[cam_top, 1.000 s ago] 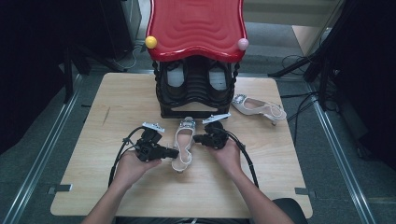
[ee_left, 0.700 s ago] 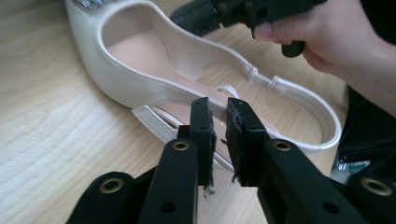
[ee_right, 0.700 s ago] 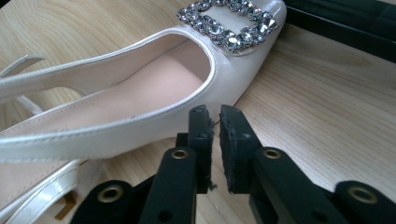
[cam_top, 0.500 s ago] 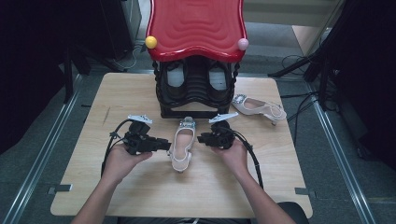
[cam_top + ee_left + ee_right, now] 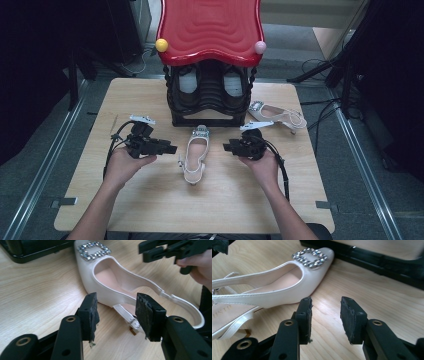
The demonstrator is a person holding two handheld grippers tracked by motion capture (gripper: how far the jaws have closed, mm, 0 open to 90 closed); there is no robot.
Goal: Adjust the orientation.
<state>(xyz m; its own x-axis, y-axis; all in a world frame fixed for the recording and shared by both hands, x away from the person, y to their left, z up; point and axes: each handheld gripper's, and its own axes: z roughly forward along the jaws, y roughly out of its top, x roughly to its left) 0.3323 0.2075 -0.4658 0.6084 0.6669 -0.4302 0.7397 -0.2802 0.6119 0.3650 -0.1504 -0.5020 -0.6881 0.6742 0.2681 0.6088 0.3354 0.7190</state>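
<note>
Lying between both claws, white shoe (image 5: 195,155), left claw (image 5: 172,149) released, right claw (image 5: 226,147) released

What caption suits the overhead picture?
Two hand-held tongs, left and right, flank a white shoe before a red-topped rack.

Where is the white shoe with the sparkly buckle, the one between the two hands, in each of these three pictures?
High view: the white shoe lies mid-table, toe toward the black rack.
Left gripper view: it runs from top centre to right, just beyond the open jaws.
Right gripper view: it fills the left side, toe pointing right.
Shared landmark: its jewelled buckle.
</note>
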